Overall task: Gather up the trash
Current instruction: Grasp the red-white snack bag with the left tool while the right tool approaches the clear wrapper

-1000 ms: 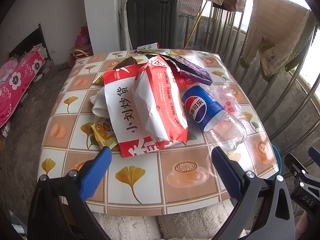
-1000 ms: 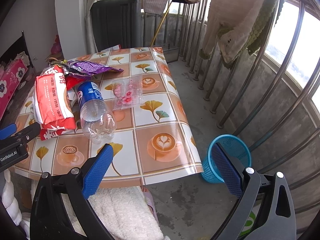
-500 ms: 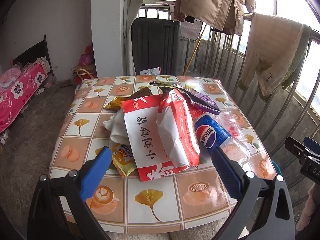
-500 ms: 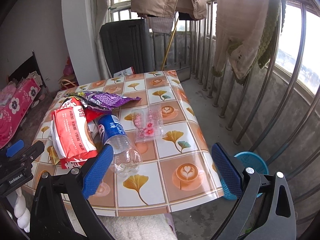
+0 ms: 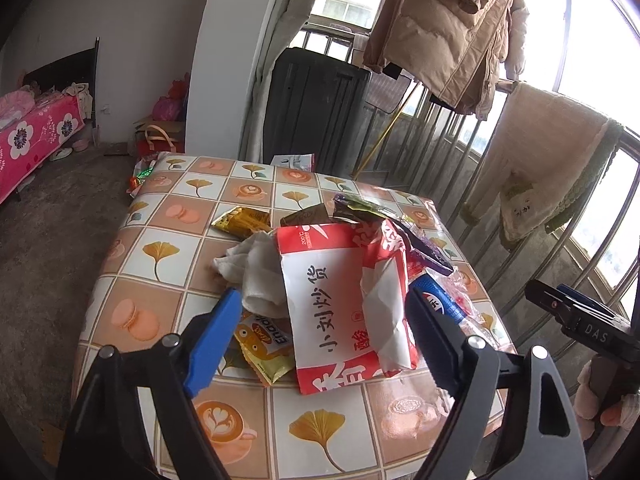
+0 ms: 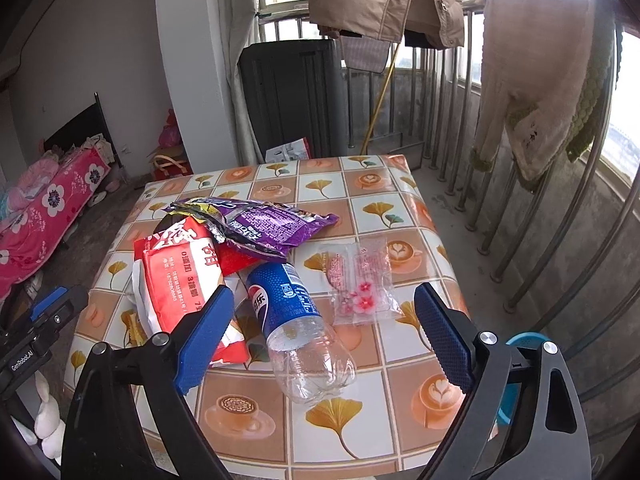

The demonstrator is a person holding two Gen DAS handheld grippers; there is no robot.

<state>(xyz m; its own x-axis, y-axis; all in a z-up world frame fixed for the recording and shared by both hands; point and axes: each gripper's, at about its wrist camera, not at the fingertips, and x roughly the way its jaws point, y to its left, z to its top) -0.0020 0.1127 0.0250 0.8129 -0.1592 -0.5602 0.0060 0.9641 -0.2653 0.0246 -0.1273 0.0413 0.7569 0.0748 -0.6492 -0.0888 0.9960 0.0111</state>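
A pile of trash lies on the tiled-pattern table (image 5: 168,240). A red and white snack bag (image 5: 328,304) is on top, with white tissue (image 5: 256,276) and a yellow wrapper (image 5: 268,348) at its left. An empty Pepsi bottle (image 6: 300,324) lies on its side beside a purple wrapper (image 6: 264,228) and a clear pink-flowered packet (image 6: 360,284). My left gripper (image 5: 324,340) is open and empty, held above the near side of the pile. My right gripper (image 6: 324,336) is open and empty, above the bottle. A blue trash basket (image 6: 520,360) stands on the floor at the table's right.
A metal railing (image 6: 520,240) with hung cloths runs along the right. A dark cabinet (image 5: 312,108) stands behind the table. A bed with a pink flowered cover (image 5: 28,136) is at the far left. A gold wrapper (image 5: 240,220) lies behind the pile.
Both grippers have risen and pulled back from the table, so more of the room shows. Both stay open and empty. The trash has not moved.
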